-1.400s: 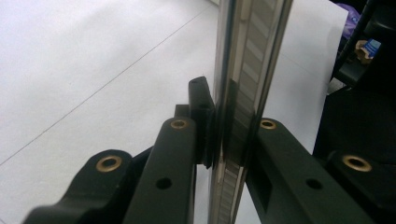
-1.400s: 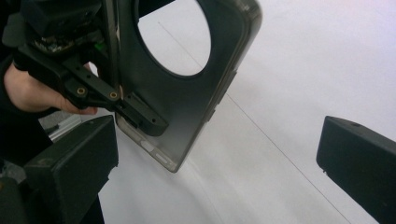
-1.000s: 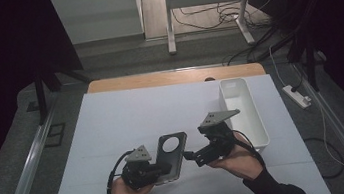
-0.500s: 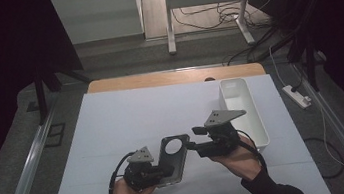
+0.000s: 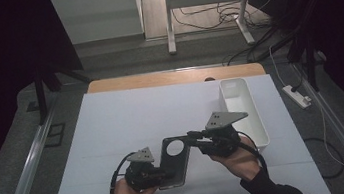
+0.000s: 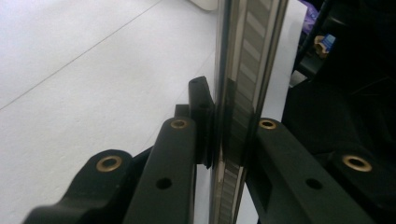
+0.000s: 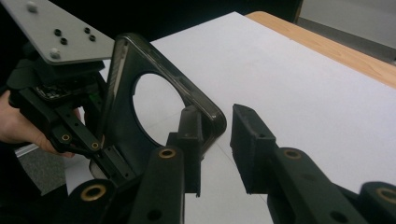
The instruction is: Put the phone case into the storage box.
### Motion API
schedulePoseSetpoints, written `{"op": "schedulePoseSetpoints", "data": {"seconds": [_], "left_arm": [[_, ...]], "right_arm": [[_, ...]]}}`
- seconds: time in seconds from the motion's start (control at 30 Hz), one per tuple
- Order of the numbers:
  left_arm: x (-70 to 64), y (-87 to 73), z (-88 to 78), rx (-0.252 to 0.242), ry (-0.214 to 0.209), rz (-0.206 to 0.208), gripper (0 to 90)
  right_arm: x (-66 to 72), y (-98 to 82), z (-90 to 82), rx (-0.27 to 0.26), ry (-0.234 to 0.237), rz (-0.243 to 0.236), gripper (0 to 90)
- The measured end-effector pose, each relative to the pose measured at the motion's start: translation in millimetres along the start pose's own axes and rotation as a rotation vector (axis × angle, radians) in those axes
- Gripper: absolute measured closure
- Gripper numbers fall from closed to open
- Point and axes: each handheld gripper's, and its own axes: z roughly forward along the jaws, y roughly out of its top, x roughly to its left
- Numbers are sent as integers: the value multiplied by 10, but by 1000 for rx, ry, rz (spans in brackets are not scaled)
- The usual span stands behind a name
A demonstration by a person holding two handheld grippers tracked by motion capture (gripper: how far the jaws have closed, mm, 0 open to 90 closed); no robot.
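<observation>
A dark phone case (image 5: pixel 174 158) with a round camera hole is held tilted above the white tabletop (image 5: pixel 132 117). My left gripper (image 5: pixel 166 177) is shut on its lower edge; in the left gripper view the case's edge (image 6: pixel 243 70) runs up between the pressed jaws of the left gripper (image 6: pixel 229 133). My right gripper (image 5: pixel 191 138) reaches in from the right to the case's upper corner. Its jaws have just been closing. In the right gripper view that corner of the case (image 7: pixel 119 116) sits between the right gripper (image 7: pixel 215 126) jaws, with a thin gap left at the right pad. The left gripper (image 7: pixel 77 140) shows beyond.
A long white bin (image 5: pixel 258 116) stands at the right side of the tabletop, just behind my right hand. A wooden edge (image 5: pixel 172 78) runs along the far side. Cables and table legs lie on the floor beyond.
My right gripper has shifted left to the case's upper corner and its jaws have narrowed around it. The left gripper and the case stay where they were.
</observation>
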Motion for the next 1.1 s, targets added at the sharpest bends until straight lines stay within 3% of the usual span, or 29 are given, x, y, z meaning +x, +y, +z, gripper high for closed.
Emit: {"op": "schedulePoseSetpoints", "data": {"seconds": [0.4, 0.6, 0.83, 0.9, 1.1], "left_arm": [[29, -24, 37, 0, -36, 11, 844], [26, -29, 50, -6, -32, 21, 811], [5, -26, 68, -6, -10, 44, 676], [6, -24, 63, -10, -4, 43, 589], [11, -21, 24, -27, 32, 53, 445]], "right_arm": [[19, 11, -17, -4, 23, 14, 790], [31, 19, -21, -4, 24, 13, 792], [45, 31, -32, -8, 28, 10, 793], [47, 33, -37, -5, 24, 7, 793], [42, 48, -57, -11, 18, 7, 793]]}}
